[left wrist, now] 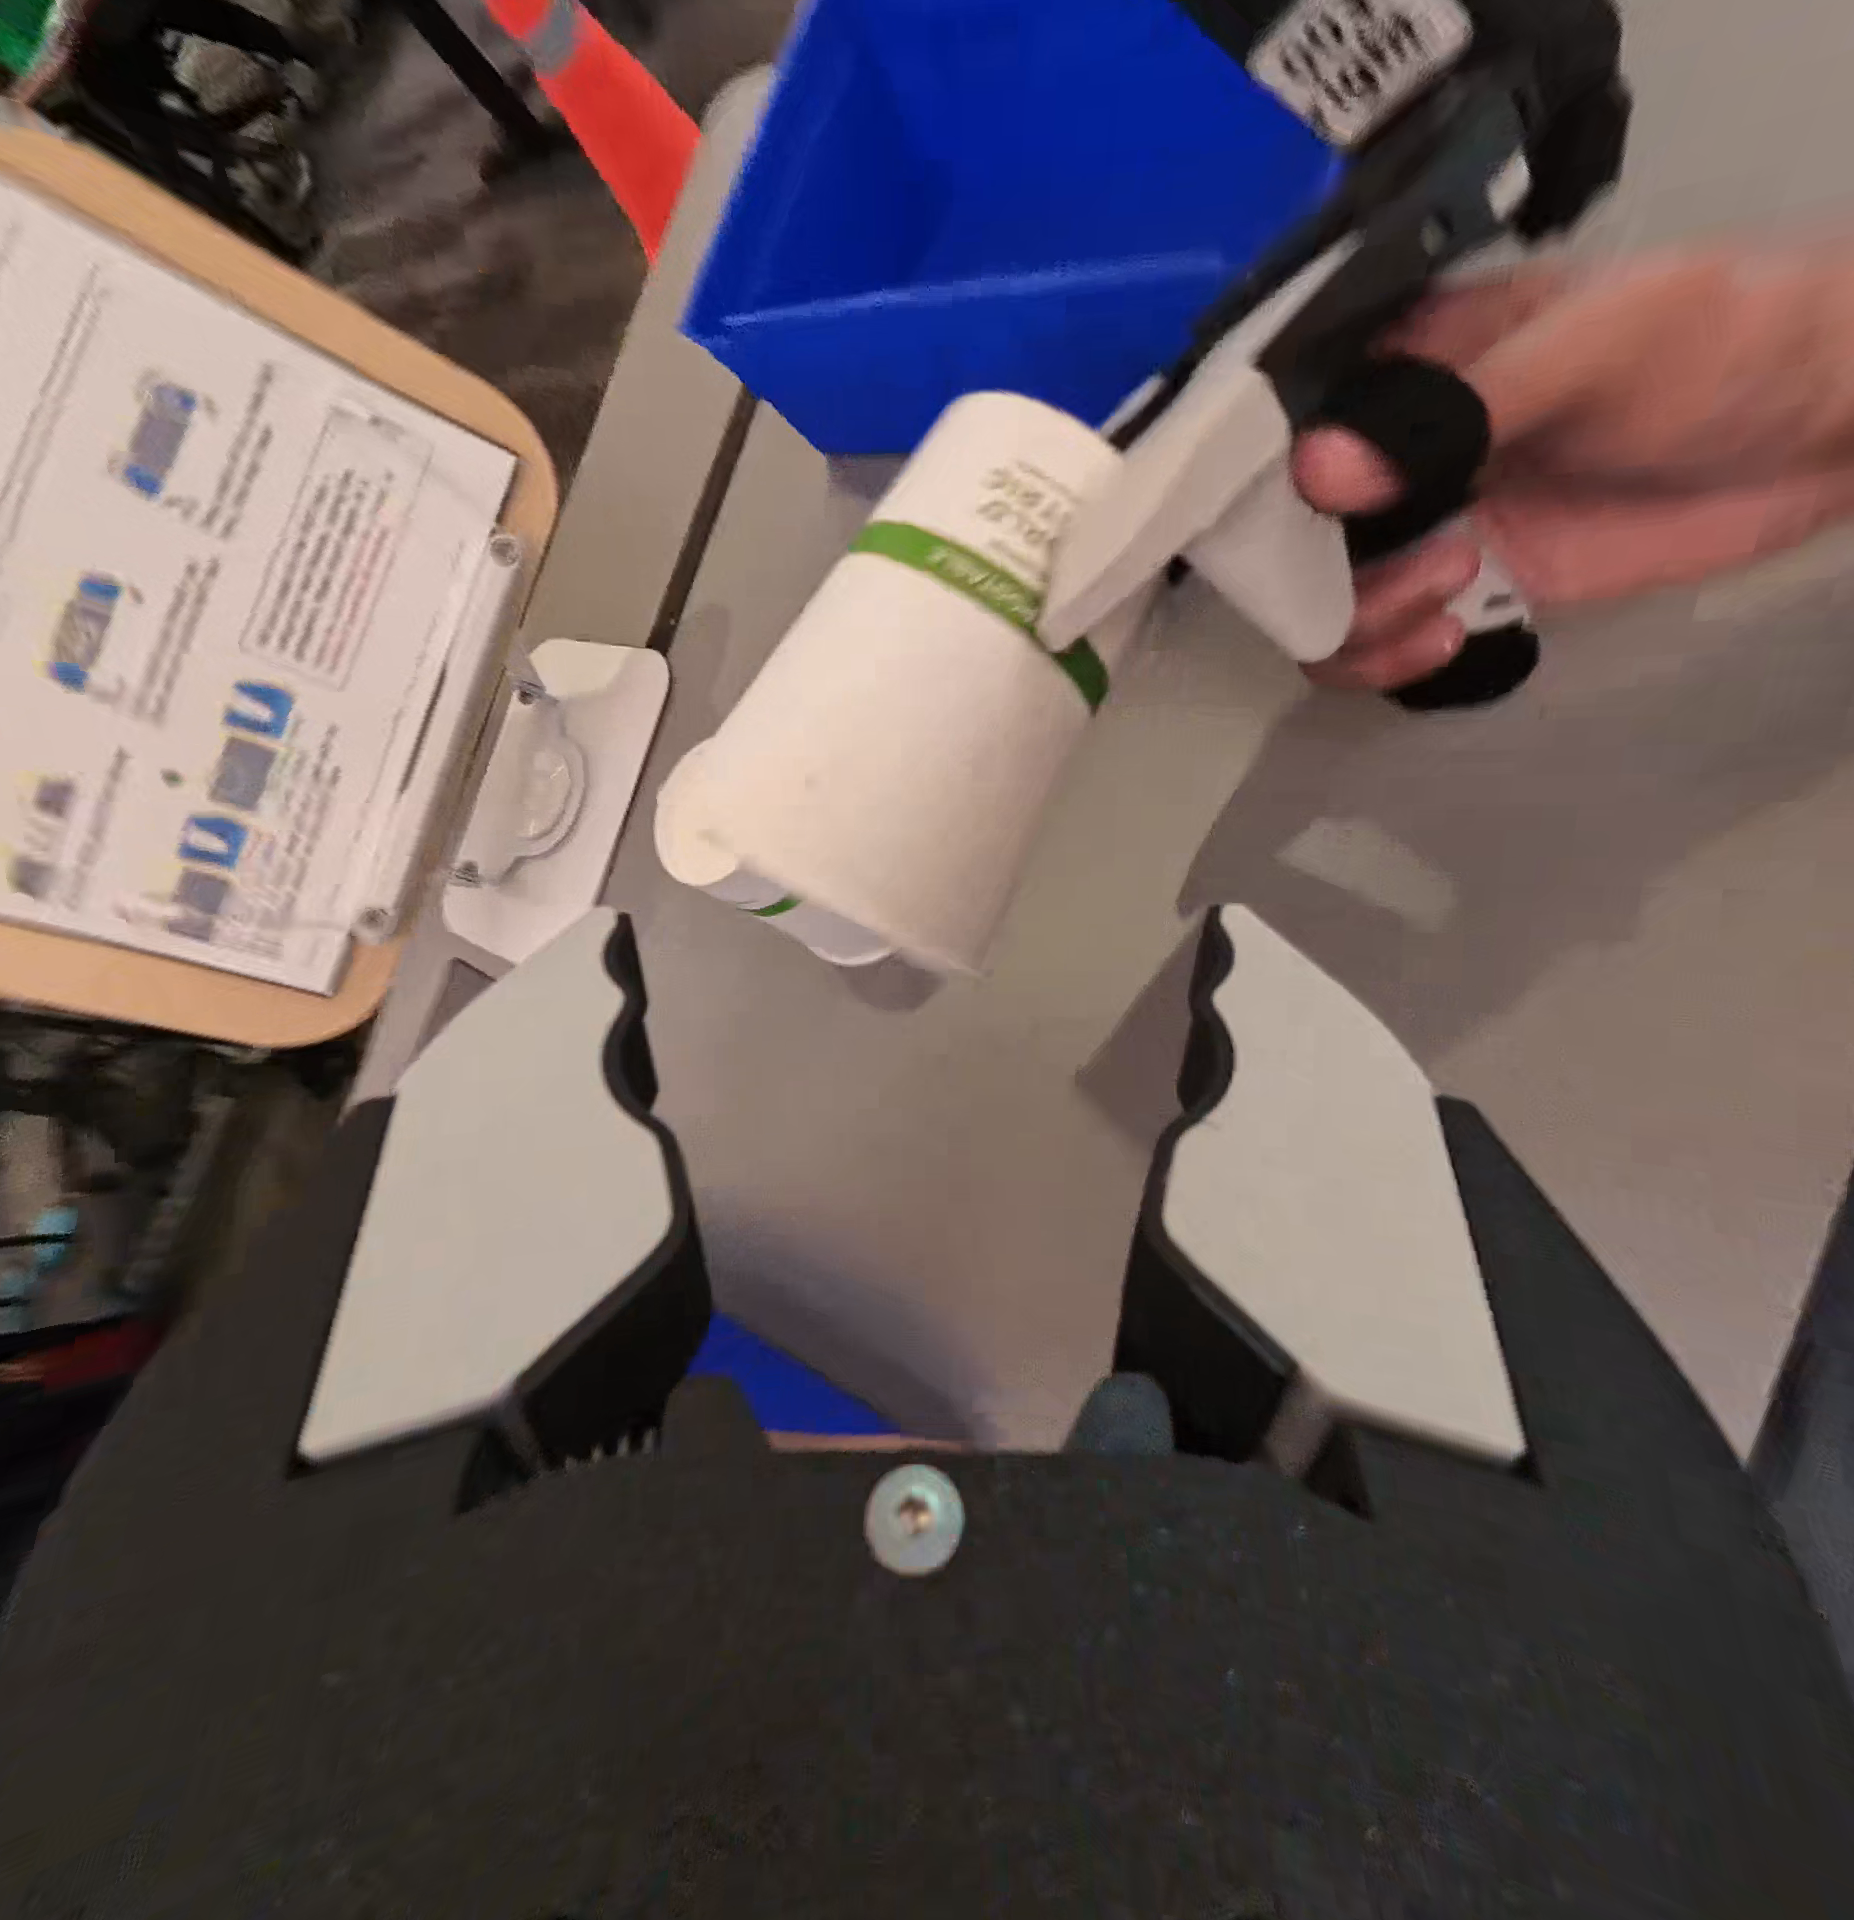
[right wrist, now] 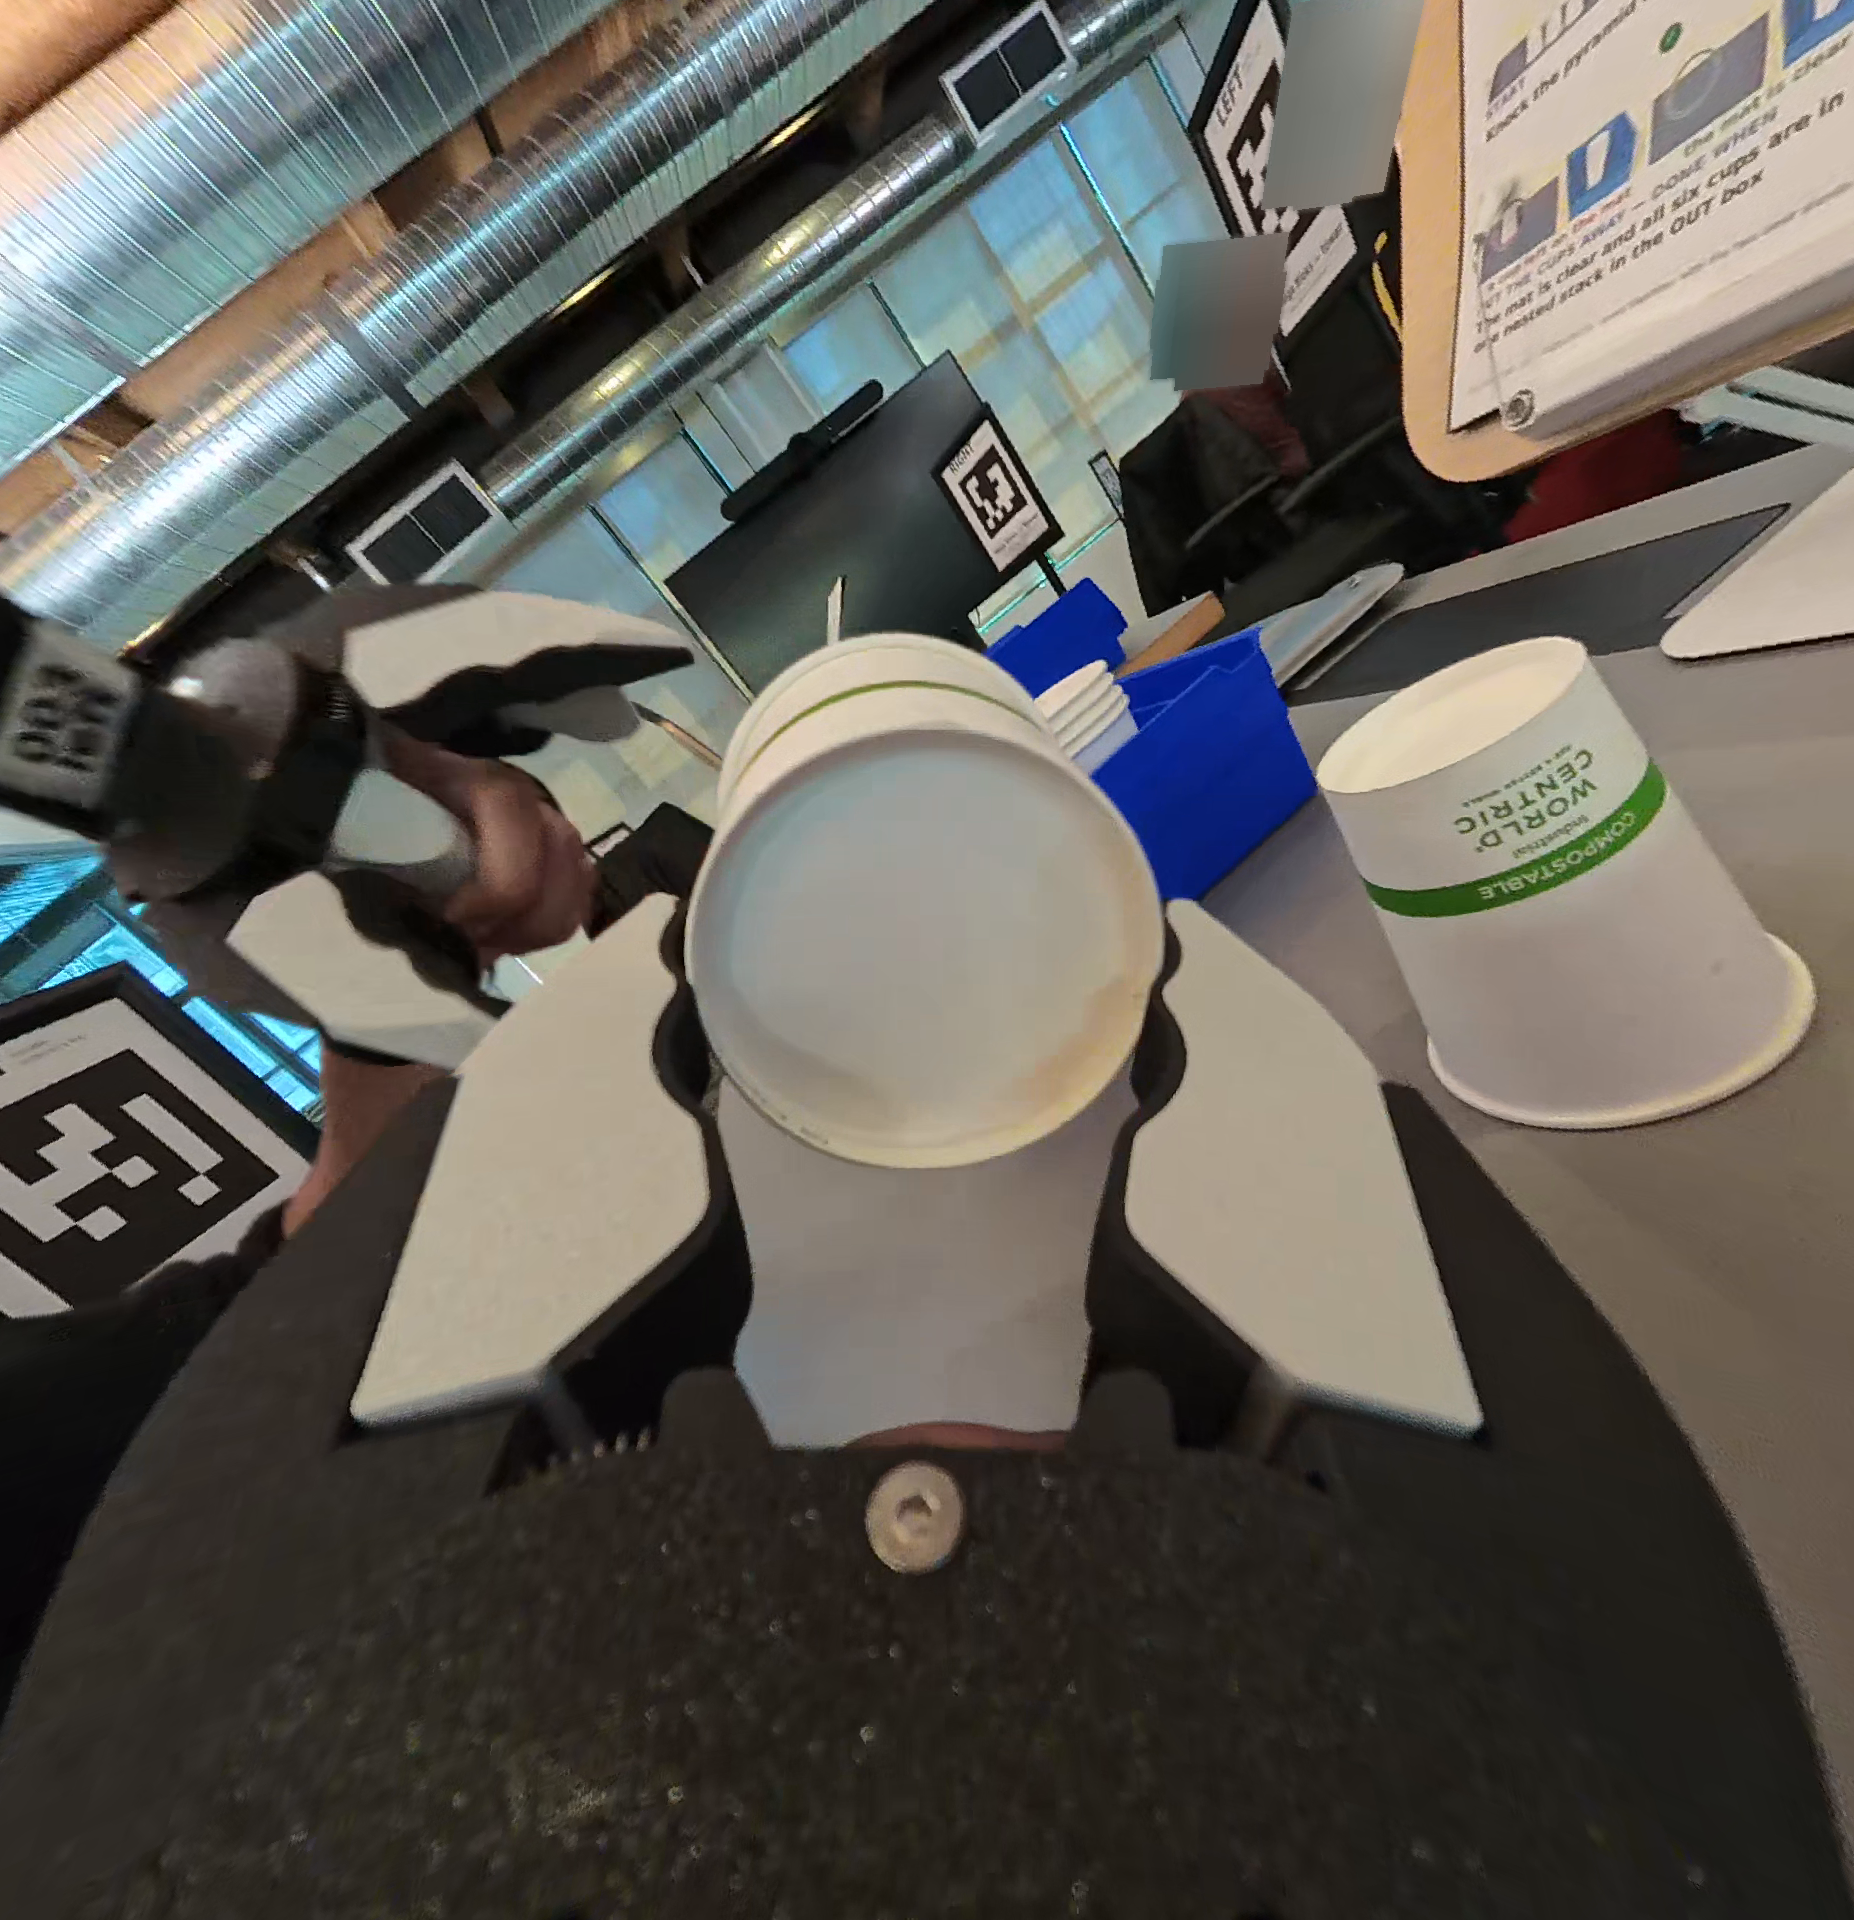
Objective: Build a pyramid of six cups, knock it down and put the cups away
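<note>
Grey table (left wrist: 1525, 1039) is filling the lower part of both views, and behind it a big room with silver ducts (right wrist: 279, 260) and tall windows is showing.

Nearest in the left wrist view, the left gripper (left wrist: 918, 997) is hanging over the table with its jaws standing wide apart and nothing between them. I think it is waiting so, ready to take a cup from the stack.

Just beyond its fingertips, the right gripper (left wrist: 1099, 582) is holding a stack (left wrist: 881, 717) of nested white cups in the air, tilted, with the mouths pointing down toward the left gripper. The inner cups are sticking out a little at the mouth. In the right wrist view the jaws are pressing on both sides of the stack near its closed bottom, so the bottom disc is facing the camera. Holding it at this end is probably leaving the open end free for pulling a cup off.

A little farther, on the right of that view, one cup (right wrist: 1567, 894) is standing upside down on the table, well apart from the stack. It looks like the first piece of the pyramid, so the building is only beginning.

Behind it, a blue bin (right wrist: 1203, 769) is resting on the table. Farthest on that side, a wooden board (right wrist: 1422, 312) with a printed sheet is standing on a white stand.
</note>
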A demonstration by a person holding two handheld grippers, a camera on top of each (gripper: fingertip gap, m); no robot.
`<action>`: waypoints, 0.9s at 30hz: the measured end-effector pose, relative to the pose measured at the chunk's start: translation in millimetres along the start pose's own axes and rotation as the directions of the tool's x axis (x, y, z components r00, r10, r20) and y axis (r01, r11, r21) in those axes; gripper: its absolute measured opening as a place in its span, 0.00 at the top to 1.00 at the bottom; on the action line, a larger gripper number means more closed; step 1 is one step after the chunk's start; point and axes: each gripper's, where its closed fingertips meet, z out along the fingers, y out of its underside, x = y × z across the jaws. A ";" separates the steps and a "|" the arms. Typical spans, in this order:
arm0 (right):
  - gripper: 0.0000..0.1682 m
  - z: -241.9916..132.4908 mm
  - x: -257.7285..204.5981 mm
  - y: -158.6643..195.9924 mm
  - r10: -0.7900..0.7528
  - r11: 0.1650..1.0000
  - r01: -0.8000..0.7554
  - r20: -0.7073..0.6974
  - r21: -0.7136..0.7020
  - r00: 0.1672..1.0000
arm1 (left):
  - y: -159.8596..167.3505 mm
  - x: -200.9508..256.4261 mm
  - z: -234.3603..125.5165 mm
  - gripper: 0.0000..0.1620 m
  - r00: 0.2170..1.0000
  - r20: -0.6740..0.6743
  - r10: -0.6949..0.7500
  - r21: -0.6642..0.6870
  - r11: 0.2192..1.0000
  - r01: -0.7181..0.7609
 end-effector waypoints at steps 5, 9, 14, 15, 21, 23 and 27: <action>0.52 3.2 -2.3 6.8 -0.006 0.999 0.005 -0.016 -0.036 1.000 | -1.1 6.7 35.8 0.38 0.942 -0.011 0.335 -0.256 0.910 -0.326; 0.52 5.2 -8.2 12.0 -0.021 0.998 0.020 -0.011 -0.065 1.000 | 4.5 7.4 69.8 0.39 0.923 -0.095 0.374 -0.351 0.855 -0.383; 0.52 3.8 -1.8 21.3 -0.061 0.990 0.051 -0.077 -0.132 0.995 | 14.7 21.5 90.5 0.47 0.928 -0.196 0.318 -0.381 0.847 -0.371; 0.53 2.1 -1.8 20.5 -0.058 0.991 0.048 -0.072 -0.127 0.996 | 15.0 23.2 91.9 0.47 0.936 -0.197 0.291 -0.369 0.863 -0.346; 0.52 -21.7 6.0 7.6 -0.132 0.990 0.124 -0.137 -0.070 0.982 | 31.9 -23.3 86.9 0.47 0.996 -0.035 -0.084 -0.192 0.978 0.076; 0.52 -27.5 6.5 16.0 -0.150 0.987 0.140 -0.136 -0.081 0.979 | 46.6 -65.7 87.1 0.47 0.934 0.102 -0.343 -0.055 0.935 0.350; 0.54 -23.9 7.0 42.5 -0.109 0.989 0.100 -0.081 -0.108 0.991 | 101.2 -121.5 95.1 0.47 0.671 0.300 -0.678 0.157 0.729 0.666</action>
